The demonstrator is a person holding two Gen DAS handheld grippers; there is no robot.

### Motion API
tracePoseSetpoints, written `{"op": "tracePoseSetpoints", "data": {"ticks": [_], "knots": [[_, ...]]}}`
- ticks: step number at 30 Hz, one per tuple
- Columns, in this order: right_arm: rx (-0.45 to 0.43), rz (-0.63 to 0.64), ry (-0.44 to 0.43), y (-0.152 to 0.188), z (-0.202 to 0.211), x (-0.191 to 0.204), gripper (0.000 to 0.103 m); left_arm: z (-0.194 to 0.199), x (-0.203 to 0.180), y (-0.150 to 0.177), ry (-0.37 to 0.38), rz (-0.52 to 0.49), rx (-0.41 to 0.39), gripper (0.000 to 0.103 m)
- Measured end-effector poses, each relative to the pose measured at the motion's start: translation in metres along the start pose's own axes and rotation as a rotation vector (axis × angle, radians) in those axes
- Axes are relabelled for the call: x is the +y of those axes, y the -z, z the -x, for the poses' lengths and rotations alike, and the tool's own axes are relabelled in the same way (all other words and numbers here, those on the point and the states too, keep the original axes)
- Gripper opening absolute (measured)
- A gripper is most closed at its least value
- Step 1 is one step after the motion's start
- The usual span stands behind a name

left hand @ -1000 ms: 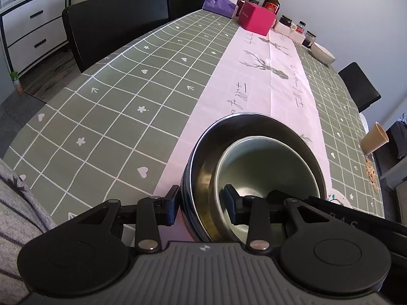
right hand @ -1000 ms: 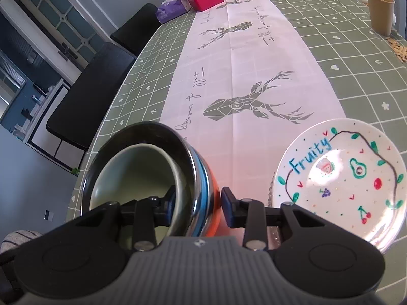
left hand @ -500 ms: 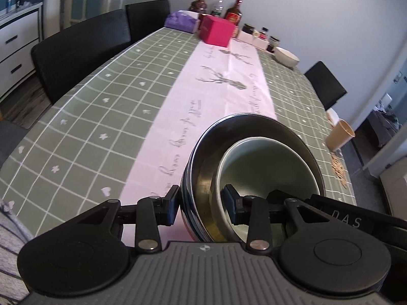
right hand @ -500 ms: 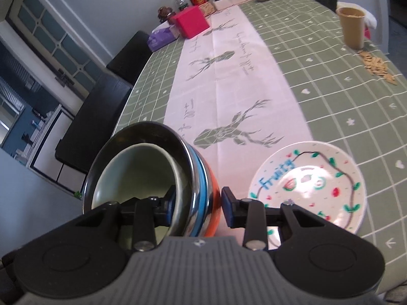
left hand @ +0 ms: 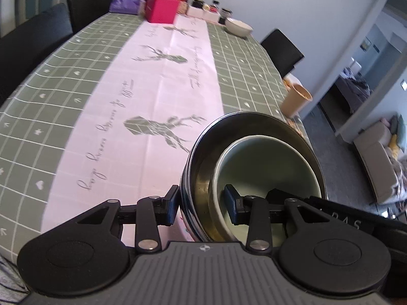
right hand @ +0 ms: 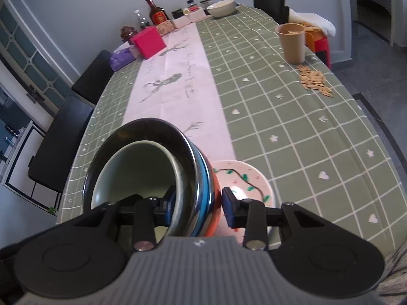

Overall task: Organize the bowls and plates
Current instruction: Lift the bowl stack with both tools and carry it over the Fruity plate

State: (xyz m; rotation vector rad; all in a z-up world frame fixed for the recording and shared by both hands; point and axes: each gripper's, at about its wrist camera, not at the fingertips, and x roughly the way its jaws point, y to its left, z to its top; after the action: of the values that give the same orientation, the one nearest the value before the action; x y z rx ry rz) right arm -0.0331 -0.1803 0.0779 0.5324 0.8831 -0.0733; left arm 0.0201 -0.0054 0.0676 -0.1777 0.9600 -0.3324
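Observation:
A stack of nested bowls hangs over the table, held from both sides. Its steel bowl [left hand: 201, 178] has a pale green bowl [left hand: 267, 167] inside it. My left gripper [left hand: 202, 203] is shut on the stack's near left rim, one finger outside and one inside the green bowl. In the right wrist view, the steel bowl [right hand: 142, 129] and green bowl [right hand: 137, 167] sit in a blue bowl [right hand: 204, 178] and an orange bowl [right hand: 216, 190]. My right gripper [right hand: 199, 203] is shut on the right rim. A fruit-painted plate [right hand: 244, 178] lies on the table, partly hidden behind the stack.
A tan cup [right hand: 292, 40] and scattered seeds [right hand: 314, 80] are near the table's right edge. A white bowl [right hand: 220, 7], a pink box [right hand: 148, 42] and bottles stand at the far end. Black chairs [right hand: 58, 147] line the left side. The table runner [left hand: 157, 81] stretches ahead.
Both grippers have carried the bowl stack to the right over the table and a little upward. The painted plate now lies close behind the stack, partly covered by it.

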Motion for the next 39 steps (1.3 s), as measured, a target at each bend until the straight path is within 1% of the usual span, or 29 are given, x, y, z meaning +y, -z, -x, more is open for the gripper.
{"op": "tracePoseSetpoints", "data": {"ticks": [4,6,9,14,16,20,23,24,25,26,28,29,30,32,33,34,35,36,39], "knots": [[0.018,-0.028,0.027,0.001,-0.006,-0.016,0.036,-0.014,-0.008,0.007,0.008,-0.025,0.051,0.042],[0.045,-0.008,0.034,0.001,-0.011,-0.018,0.037,-0.018,-0.009,0.009,0.001,-0.036,0.073,0.042],[0.086,0.000,0.028,0.003,-0.019,-0.022,0.037,-0.023,-0.010,0.009,-0.021,-0.049,0.086,0.042],[0.117,0.001,0.043,0.006,-0.032,-0.026,0.037,-0.035,-0.008,0.009,-0.022,-0.051,0.125,0.041],[0.110,0.010,0.051,0.007,-0.033,-0.027,0.036,-0.036,-0.010,0.010,-0.018,-0.066,0.115,0.041],[0.101,0.019,0.038,0.007,-0.036,-0.029,0.036,-0.037,-0.013,0.010,-0.026,-0.097,0.082,0.041],[0.090,0.031,0.029,0.008,-0.037,-0.030,0.036,-0.037,-0.012,0.009,-0.024,-0.094,0.072,0.043],[0.085,0.018,0.032,0.008,-0.037,-0.032,0.041,-0.036,-0.011,0.008,-0.026,-0.092,0.063,0.046],[0.074,-0.001,0.039,0.009,-0.037,-0.034,0.048,-0.035,-0.010,0.007,-0.030,-0.093,0.052,0.048],[0.066,-0.013,0.045,0.010,-0.037,-0.037,0.053,-0.034,-0.009,0.007,-0.034,-0.096,0.044,0.051],[0.055,-0.019,0.047,0.011,-0.037,-0.041,0.068,-0.031,-0.007,0.007,-0.039,-0.106,0.029,0.057],[0.050,-0.021,0.038,0.012,-0.036,-0.044,0.071,-0.030,-0.006,0.007,-0.036,-0.109,0.023,0.061],[0.044,-0.026,0.010,0.013,-0.035,-0.047,0.074,-0.029,-0.005,0.008,-0.028,-0.108,0.014,0.065],[0.038,-0.060,-0.081,0.015,-0.031,-0.054,0.077,-0.025,0.000,0.007,0.015,-0.093,0.002,0.070],[0.028,-0.090,-0.140,0.016,-0.029,-0.059,0.082,-0.023,0.002,0.007,0.048,-0.083,0.003,0.074],[0.018,-0.115,-0.185,0.017,-0.027,-0.063,0.085,-0.022,0.004,0.007,0.077,-0.077,0.006,0.074],[0.007,-0.139,-0.222,0.018,-0.026,-0.065,0.085,-0.021,0.004,0.007,0.103,-0.070,0.009,0.075],[0.005,-0.148,-0.240,0.017,-0.026,-0.064,0.085,-0.019,0.004,0.007,0.112,-0.067,0.011,0.074],[-0.011,-0.141,-0.234,0.017,-0.024,-0.060,0.085,-0.014,0.002,0.011,0.106,-0.088,-0.002,0.075]]}}
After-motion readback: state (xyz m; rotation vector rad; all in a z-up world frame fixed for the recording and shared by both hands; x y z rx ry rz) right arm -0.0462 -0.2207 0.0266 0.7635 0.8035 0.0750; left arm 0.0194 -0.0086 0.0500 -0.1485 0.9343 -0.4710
